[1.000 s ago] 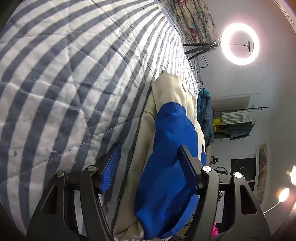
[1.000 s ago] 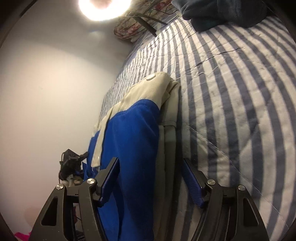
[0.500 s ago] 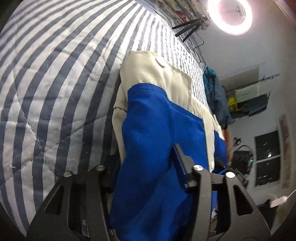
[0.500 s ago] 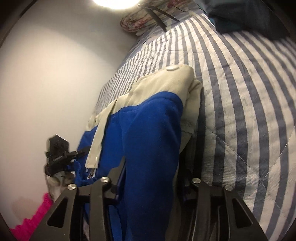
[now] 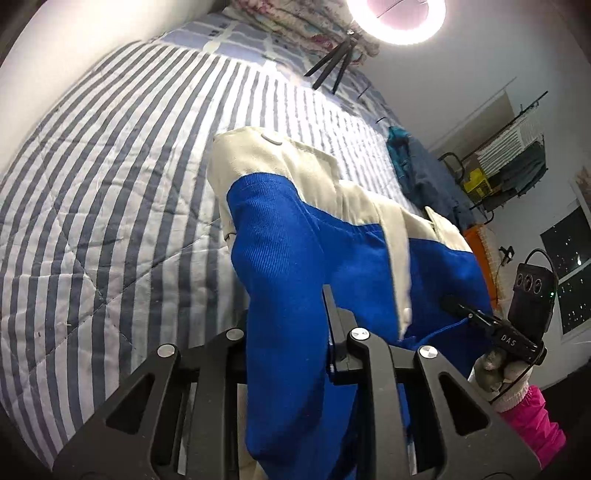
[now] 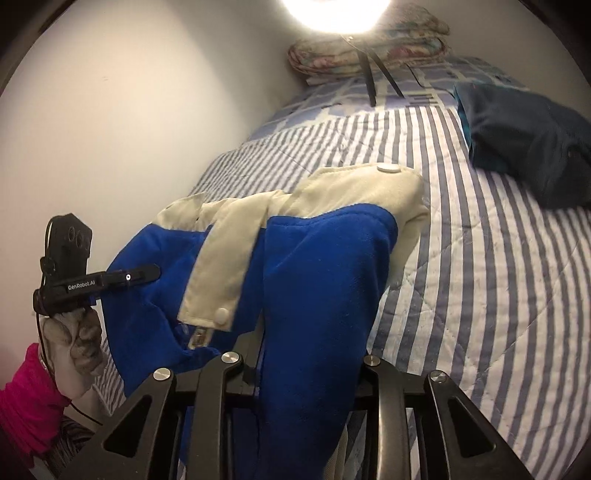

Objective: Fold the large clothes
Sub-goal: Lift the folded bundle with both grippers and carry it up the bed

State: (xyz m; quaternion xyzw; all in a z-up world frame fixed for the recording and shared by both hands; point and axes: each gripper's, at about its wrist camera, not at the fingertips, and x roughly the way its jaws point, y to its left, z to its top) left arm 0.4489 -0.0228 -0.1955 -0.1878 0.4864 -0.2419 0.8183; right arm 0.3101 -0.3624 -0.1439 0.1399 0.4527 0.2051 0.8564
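Note:
A blue and cream jacket (image 5: pixel 295 236) lies partly folded on the striped quilt (image 5: pixel 110 184); its near end is lifted. My left gripper (image 5: pixel 288 332) is shut on a thick blue fold at the jacket's left side. My right gripper (image 6: pixel 310 354) is shut on the blue fold at the jacket's right side (image 6: pixel 325 266). The fingertips of both are buried in the cloth. Each gripper shows in the other's view, the right one (image 5: pixel 491 328) and the left one (image 6: pixel 92 282), held by gloved hands.
A dark blue garment (image 6: pixel 528 147) lies on the quilt to the right. A ring light on a tripod (image 5: pixel 395 14) and folded floral bedding (image 6: pixel 369 55) are at the far end. A wall (image 6: pixel 129 110) runs along the bed's left side. A clothes rack (image 5: pixel 513 162) stands beyond.
Both grippers closed on the jacket's blue folds and raised its near end off the quilt. The views have tilted up toward the ring light.

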